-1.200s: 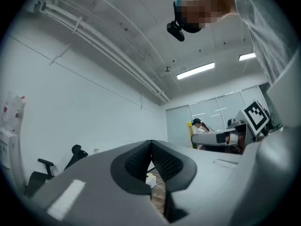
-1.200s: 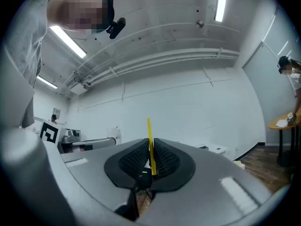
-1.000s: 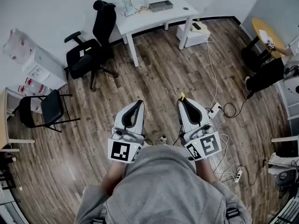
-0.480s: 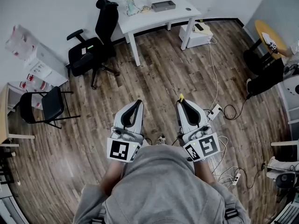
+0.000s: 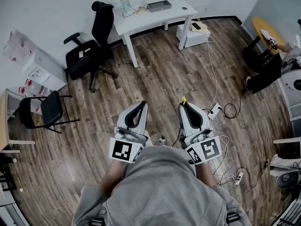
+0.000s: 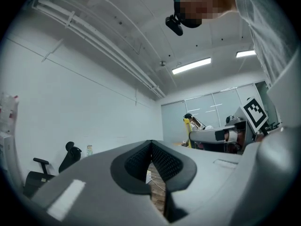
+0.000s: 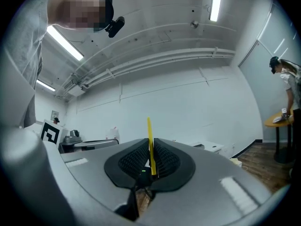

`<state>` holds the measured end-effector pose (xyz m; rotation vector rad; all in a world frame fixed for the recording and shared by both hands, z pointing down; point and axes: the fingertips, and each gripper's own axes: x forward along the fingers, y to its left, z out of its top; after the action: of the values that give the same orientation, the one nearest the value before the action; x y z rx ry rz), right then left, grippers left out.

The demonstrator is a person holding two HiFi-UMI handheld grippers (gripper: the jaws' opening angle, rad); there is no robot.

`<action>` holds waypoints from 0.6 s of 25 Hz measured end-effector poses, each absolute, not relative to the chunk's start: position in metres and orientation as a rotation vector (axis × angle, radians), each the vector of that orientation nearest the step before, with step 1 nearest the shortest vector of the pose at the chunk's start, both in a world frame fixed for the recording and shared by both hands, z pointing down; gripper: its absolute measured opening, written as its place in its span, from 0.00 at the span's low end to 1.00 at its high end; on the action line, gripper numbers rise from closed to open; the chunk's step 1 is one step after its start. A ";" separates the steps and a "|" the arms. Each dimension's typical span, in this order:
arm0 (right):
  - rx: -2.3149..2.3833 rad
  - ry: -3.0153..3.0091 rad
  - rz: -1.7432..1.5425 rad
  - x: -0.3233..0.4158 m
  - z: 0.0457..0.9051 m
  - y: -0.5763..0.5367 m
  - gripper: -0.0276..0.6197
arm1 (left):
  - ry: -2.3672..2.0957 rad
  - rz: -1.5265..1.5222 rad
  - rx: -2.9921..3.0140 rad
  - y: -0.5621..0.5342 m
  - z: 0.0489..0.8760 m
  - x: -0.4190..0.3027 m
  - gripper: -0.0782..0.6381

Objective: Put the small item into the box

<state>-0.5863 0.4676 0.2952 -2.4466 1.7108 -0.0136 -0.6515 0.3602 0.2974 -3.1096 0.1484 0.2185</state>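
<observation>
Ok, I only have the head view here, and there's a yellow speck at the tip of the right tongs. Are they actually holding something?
Observer: Yes. The right gripper view shows the right tongs shut on a thin flat yellow strip, which stands up past their tips.
Operator: And the left tongs, anything in them?
Observer: No. In the left gripper view the left tongs meet tip to tip with nothing between them. Only wooden floor shows through the gap lower down.
</observation>
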 end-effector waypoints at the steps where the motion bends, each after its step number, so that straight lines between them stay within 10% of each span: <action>1: -2.450 1.700 -0.015 -0.583 0.295 0.470 0.12 | 0.129 0.221 -3.110 0.363 0.297 -0.647 0.11; 15: -2.507 1.628 -0.055 -0.529 0.305 0.455 0.12 | 0.067 0.198 -3.140 0.341 0.308 -0.586 0.11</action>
<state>-0.5292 0.4550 0.3055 -2.5074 1.6279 -0.0549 -0.5862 0.3409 0.3077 -3.1404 0.0672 0.1981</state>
